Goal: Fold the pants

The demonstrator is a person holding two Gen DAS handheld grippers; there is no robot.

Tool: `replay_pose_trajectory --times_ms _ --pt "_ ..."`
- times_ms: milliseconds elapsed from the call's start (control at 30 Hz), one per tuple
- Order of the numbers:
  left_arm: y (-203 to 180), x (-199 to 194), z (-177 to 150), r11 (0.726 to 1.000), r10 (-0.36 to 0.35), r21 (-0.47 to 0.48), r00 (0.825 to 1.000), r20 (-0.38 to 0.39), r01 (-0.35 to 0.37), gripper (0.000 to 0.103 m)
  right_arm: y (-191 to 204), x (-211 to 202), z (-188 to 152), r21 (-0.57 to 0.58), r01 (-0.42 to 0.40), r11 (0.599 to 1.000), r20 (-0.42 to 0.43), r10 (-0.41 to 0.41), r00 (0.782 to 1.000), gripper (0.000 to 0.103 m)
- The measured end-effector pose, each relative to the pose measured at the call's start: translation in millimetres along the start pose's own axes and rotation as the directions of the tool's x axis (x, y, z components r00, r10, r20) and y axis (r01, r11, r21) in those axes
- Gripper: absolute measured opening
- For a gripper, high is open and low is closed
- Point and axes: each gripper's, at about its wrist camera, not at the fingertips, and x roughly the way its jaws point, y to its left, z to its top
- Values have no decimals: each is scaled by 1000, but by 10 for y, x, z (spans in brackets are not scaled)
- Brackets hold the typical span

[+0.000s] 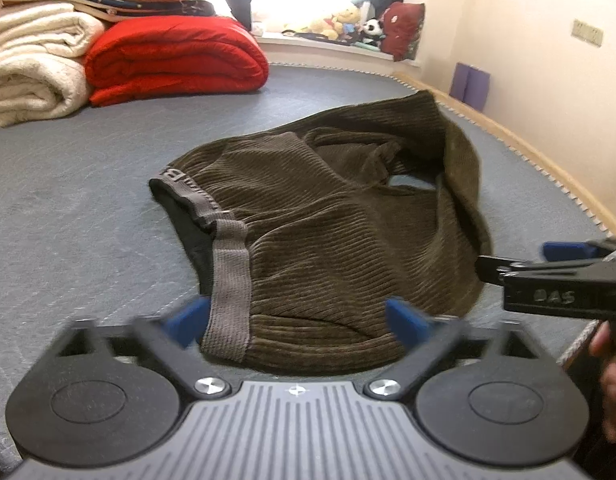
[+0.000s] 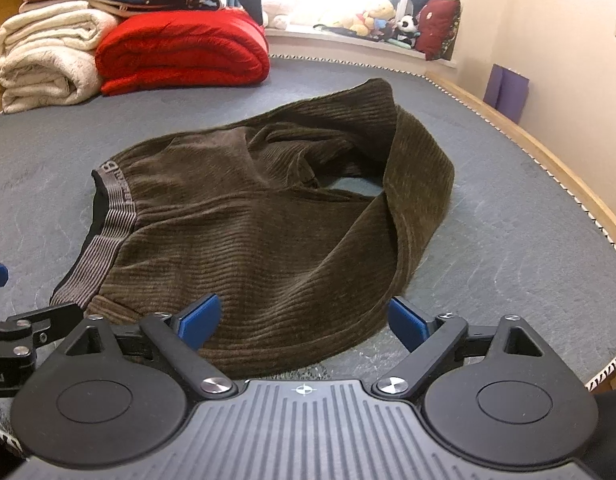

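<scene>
- Pants [image 1: 328,232] lie bunched on the mattress [image 1: 88,200].
- Left gripper [image 1: 296,322] gapes wide at the waistband [image 1: 232,292], holding nothing.
- Right gripper [image 2: 304,320] likewise spread, empty.

Waistband lettering [image 1: 173,176] on pants [image 1: 328,220] partly unreadable

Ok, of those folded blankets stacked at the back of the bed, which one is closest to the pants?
The red blanket. It is the bright red folded one at the right end of the pile, nearest the brown pants; the cream blankets lie further left.
</scene>
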Motion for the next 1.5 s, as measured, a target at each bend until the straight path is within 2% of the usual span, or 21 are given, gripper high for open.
replay_pose_trajectory --times_ms 33,67,100,133,300,333,400,467,533,567,633,733,833,900,967,1100,1200,1367,1433,1467,1500 --pt "26 -20 39 1000 -29 -1 1000 -5 29 57 -9 -9 1 2 2 1000 10 -2 1000 77" --pt "59 -32 88 999 -54 5 998 -23 54 29 -14 -21 2 3 3 1000 25 -3 1000 72" --pt "86 -45 147 997 -82 13 996 -36 83 6 -14 -31 3 1 4 1000 40 -4 999 68" --pt "130 -79 207 991 -137 -9 990 -40 137 4 -5 -40 -3 -10 7 1000 56 -7 998 68" --pt "316 -216 532 967 -221 137 975 23 216 4 72 -97 27 -56 6 998 134 2 991 68" --pt "348 -180 561 963 -211 178 977 34 201 5 83 -100 47 -61 3 998 139 5 990 69" --pt "534 -68 576 967 -192 183 979 61 178 6 106 -98 53 -67 -11 998 136 20 991 73" --pt "786 161 513 982 -155 119 987 42 149 6 145 -80 51 -78 -17 997 125 26 992 78" --pt "1113 430 382 992 -125 -35 990 -62 123 6 187 -69 43 -90 -28 996 118 39 992 82" --pt "1284 590 339 985 -108 -150 983 -151 85 7 202 -60 42 -92 -40 995 112 50 992 82" --pt "1538 780 281 934 -171 -345 963 -208 91 7 259 -22 38 -106 -72 992 90 82 993 82" --pt "1566 901 342 919 -189 -380 962 -199 103 7 421 32 8 -160 -104 982 66 116 991 81" --pt "1614 1009 352 881 -253 -453 944 -210 136 21 611 109 -16 -211 -147 966 47 161 986 81" --pt "1653 1130 327 864 -266 -487 938 -222 130 32 722 169 -45 -240 -179 954 19 189 982 80" --pt "1682 1238 322 848 -282 -514 929 -239 126 37 860 236 -89 -278 -216 936 -15 221 975 80" --pt "1645 1394 323 844 -312 -516 916 -251 146 45 1122 405 -173 -331 -306 893 -125 280 952 80" --pt "1595 1572 293 852 -319 -504 905 -282 143 50 1277 518 -239 -389 -319 864 -167 275 947 79" --pt "1487 1748 366 870 -328 -453 914 -239 194 52 1372 642 -314 -450 -323 832 -201 258 945 62" --pt "1465 1788 367 875 -326 -441 918 -227 201 48 1383 621 -309 -458 -341 821 -199 279 939 34" --pt "1455 1784 374 881 -320 -429 920 -227 200 40 1393 594 -320 -467 -340 817 -193 281 940 30" --pt "1443 1766 381 893 -306 -408 923 -234 192 29 1403 558 -327 -479 -332 813 -182 278 943 21"
